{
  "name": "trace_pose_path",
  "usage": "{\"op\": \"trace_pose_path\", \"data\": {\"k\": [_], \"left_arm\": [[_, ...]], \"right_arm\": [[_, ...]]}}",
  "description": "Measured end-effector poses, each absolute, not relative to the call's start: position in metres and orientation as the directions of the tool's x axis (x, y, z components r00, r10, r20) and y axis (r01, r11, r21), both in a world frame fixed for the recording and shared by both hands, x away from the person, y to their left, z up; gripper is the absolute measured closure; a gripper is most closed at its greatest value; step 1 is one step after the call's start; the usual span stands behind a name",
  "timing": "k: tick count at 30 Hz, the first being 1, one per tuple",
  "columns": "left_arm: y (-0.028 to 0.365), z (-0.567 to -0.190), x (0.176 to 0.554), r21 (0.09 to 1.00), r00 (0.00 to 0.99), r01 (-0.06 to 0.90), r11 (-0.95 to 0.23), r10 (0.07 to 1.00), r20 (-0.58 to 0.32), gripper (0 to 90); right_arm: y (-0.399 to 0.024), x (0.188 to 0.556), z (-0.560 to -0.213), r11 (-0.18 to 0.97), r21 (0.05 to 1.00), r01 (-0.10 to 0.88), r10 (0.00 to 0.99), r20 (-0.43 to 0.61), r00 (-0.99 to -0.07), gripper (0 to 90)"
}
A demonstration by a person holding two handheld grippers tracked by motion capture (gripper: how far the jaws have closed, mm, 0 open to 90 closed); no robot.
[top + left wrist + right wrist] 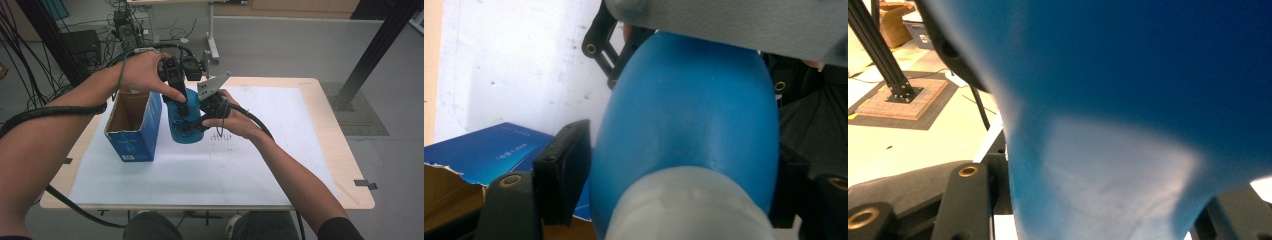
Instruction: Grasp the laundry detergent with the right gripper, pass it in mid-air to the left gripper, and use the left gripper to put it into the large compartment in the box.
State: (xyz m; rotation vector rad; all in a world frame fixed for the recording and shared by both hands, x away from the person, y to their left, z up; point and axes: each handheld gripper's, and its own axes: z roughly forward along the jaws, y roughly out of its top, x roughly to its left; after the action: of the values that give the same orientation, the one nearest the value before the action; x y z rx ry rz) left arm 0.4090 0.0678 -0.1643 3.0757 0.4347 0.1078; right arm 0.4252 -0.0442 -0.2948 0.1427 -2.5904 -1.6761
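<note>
A blue bulb (186,131) with a pale whitish collar (689,205) is held just above the white sheet, right of an open blue box (131,130). My left gripper (182,107) comes down on the blue bulb from above. In the left gripper view its black pads (569,167) press both sides of the bulb (689,115) near the collar. My right gripper (200,122) reaches in from the right, its grey plate (212,85) on top. In the right gripper view the bulb (1128,100) sits tight between its jaws (1108,200). Both grippers are shut on it.
The blue box stands open-topped and empty on the left of the white sheet (225,165), which covers the wooden table (330,145). A black frame post (372,50) rises at the back right. Cables and equipment (122,25) lie on the floor behind.
</note>
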Motion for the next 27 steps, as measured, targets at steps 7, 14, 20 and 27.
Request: {"op": "trace_pose_path", "data": {"k": [7, 14, 20, 27], "left_arm": [[0.0669, -0.1654, 0.4084, 0.036, 0.959, 0.275, -0.961, 0.277, 0.052, 35.2], [0.0666, -0.1668, 0.4073, 0.023, 0.962, 0.268, -0.963, 0.269, 0.053, 35.7], [0.0652, -0.1680, 0.4070, 0.014, 0.961, 0.269, -0.963, 0.269, 0.059, 35.8], [0.0627, -0.1667, 0.4078, 0.007, 0.962, 0.264, -0.964, 0.264, 0.064, 35.9]], "right_arm": [[-0.0442, 0.4254, -0.2965, 0.412, 0.910, -0.048, -0.107, -0.003, -0.994, 43.3], [-0.0428, 0.4243, -0.2982, 0.411, 0.910, -0.046, -0.110, 0.000, -0.994, 43.3], [-0.0424, 0.4241, -0.2993, 0.414, 0.909, -0.045, -0.107, -0.001, -0.994, 43.2], [-0.0437, 0.4245, -0.2988, 0.410, 0.911, -0.041, -0.105, 0.003, -0.994, 43.1]]}}
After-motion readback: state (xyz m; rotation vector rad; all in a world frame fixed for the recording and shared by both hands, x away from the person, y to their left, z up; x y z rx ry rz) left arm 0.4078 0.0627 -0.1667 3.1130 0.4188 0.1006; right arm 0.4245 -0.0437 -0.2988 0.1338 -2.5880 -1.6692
